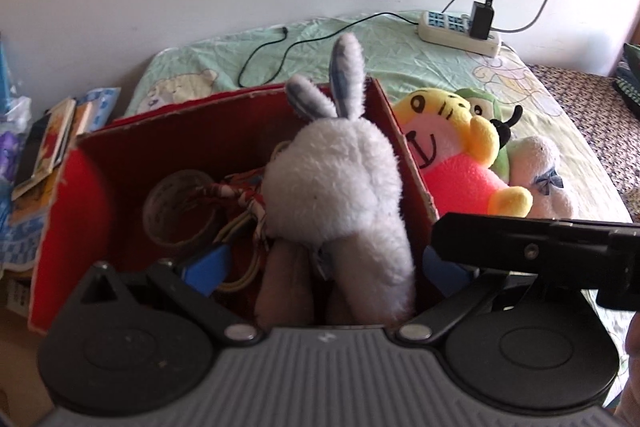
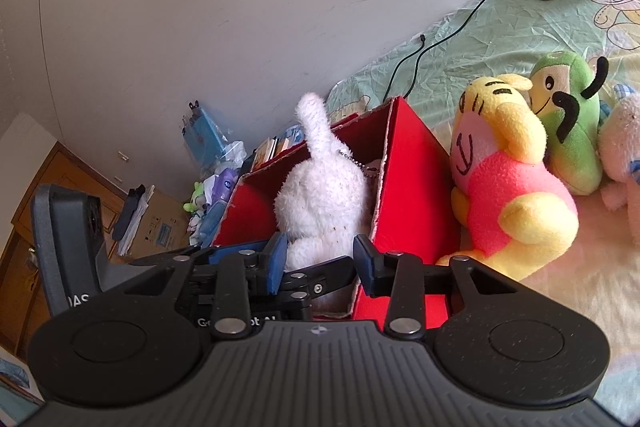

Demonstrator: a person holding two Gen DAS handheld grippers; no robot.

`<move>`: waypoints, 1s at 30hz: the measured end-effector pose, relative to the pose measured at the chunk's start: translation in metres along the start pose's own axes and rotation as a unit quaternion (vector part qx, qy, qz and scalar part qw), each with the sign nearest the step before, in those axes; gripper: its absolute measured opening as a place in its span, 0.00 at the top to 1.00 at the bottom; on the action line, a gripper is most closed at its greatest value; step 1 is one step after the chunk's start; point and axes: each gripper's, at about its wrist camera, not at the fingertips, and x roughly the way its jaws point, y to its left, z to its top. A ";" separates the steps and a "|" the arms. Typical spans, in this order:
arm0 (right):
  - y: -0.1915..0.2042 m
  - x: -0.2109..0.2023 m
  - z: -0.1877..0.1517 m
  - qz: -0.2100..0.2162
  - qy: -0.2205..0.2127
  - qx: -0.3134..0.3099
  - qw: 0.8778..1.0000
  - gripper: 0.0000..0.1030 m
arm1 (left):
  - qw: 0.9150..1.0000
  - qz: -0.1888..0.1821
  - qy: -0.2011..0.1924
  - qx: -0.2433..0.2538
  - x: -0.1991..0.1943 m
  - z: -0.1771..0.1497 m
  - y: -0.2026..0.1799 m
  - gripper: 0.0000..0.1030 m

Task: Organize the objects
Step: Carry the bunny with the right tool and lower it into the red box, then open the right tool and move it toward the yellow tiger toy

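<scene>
A white plush rabbit (image 1: 340,179) stands ears-up inside a red cardboard box (image 1: 180,143), against its right wall. My left gripper (image 1: 324,269) is wide open around the rabbit's legs, and its blue fingers do not touch them. In the right wrist view the rabbit (image 2: 320,203) shows between the fingers of my right gripper (image 2: 322,263), which is partly open at the near right corner of the box (image 2: 408,187). I cannot see any contact with the plush. A clear tape roll (image 1: 180,211) and a tangle of cords lie in the box.
On the bed right of the box lie a yellow-and-pink tiger plush (image 2: 512,195), a green plush (image 2: 568,123) and a pale plush (image 2: 624,155). A power strip (image 1: 456,31) with cables sits near the wall. Books (image 1: 48,143) and clutter are stacked left of the box.
</scene>
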 end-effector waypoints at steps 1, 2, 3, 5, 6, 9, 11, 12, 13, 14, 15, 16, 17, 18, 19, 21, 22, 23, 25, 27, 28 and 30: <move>-0.001 -0.002 0.000 0.000 -0.001 -0.001 1.000 0.60 | 1.000 0.005 -0.001 -0.003 -0.002 -0.001 -0.002 0.00; -0.002 -0.004 0.000 0.000 -0.001 -0.002 1.000 0.60 | 1.000 0.011 -0.001 -0.005 -0.004 -0.001 -0.003 0.00; -0.002 -0.006 0.000 -0.001 0.000 -0.004 1.000 0.60 | 1.000 0.016 -0.001 -0.007 -0.006 -0.001 -0.004 0.00; -0.004 -0.011 0.001 -0.003 0.000 -0.006 1.000 0.60 | 1.000 0.028 -0.002 -0.010 -0.009 -0.001 -0.009 0.00; -0.005 -0.012 0.001 -0.005 0.001 -0.007 1.000 0.60 | 0.999 0.033 -0.002 -0.010 -0.011 -0.001 -0.012 0.00; -0.009 -0.018 0.002 -0.010 0.001 -0.011 1.000 0.60 | 0.999 0.042 -0.002 -0.011 -0.016 -0.001 -0.022 0.00; -0.011 -0.023 0.002 -0.014 -0.001 -0.018 1.000 0.59 | 0.999 0.043 -0.004 -0.009 -0.020 -0.001 -0.029 0.00; -0.012 -0.026 0.002 -0.016 -0.002 -0.021 1.000 0.59 | 0.999 0.043 -0.004 -0.008 -0.022 -0.001 -0.033 0.00; -0.014 -0.028 0.004 -0.017 -0.003 -0.023 1.000 0.59 | 0.999 0.043 -0.005 -0.006 -0.023 0.000 -0.037 0.00; -0.016 -0.030 0.004 -0.018 -0.004 -0.024 1.000 0.58 | 0.999 0.043 -0.007 -0.003 -0.025 0.000 -0.041 0.00; -0.019 -0.033 0.005 -0.018 -0.004 -0.023 1.000 0.57 | 0.999 0.044 -0.008 0.000 -0.026 0.000 -0.046 0.00; -0.022 -0.036 0.005 -0.018 -0.005 -0.021 1.000 0.57 | 0.999 0.045 -0.009 0.003 -0.027 0.001 -0.051 0.00; -0.025 -0.039 0.005 -0.018 -0.006 -0.019 1.000 0.57 | 0.999 0.045 -0.011 0.007 -0.028 0.001 -0.055 0.00; -0.028 -0.042 0.005 -0.018 -0.007 -0.016 1.000 0.56 | 0.999 0.045 -0.012 0.011 -0.028 0.001 -0.060 0.00; -0.031 -0.044 0.005 -0.019 -0.006 -0.013 1.000 0.56 | 0.999 0.045 -0.012 0.014 -0.028 0.001 -0.064 0.00; -0.037 -0.049 0.005 -0.021 -0.007 -0.009 1.000 0.56 | 0.999 0.042 -0.010 0.019 -0.028 0.001 -0.073 0.00; -0.040 -0.052 0.004 -0.022 -0.007 -0.007 1.000 0.56 | 0.999 0.039 -0.009 0.022 -0.028 0.000 -0.076 0.00; -0.043 -0.055 0.004 -0.023 -0.008 -0.005 1.000 0.56 | 0.999 0.037 -0.009 0.024 -0.028 0.000 -0.080 0.00; -0.050 -0.059 0.002 -0.027 -0.008 -0.001 1.000 0.56 | 0.999 0.028 -0.010 0.030 -0.029 -0.001 -0.089 0.00; -0.057 -0.064 0.001 -0.031 -0.010 0.004 0.999 0.56 | 0.999 0.013 -0.012 0.034 -0.030 -0.003 -0.097 0.00; -0.060 -0.065 0.001 -0.033 -0.010 0.007 0.999 0.56 | 0.999 0.007 -0.013 0.038 -0.030 -0.004 -0.101 0.00; -0.068 -0.068 0.001 -0.037 -0.008 0.014 0.999 0.56 | 0.999 -0.004 -0.016 0.047 -0.029 -0.007 -0.112 0.00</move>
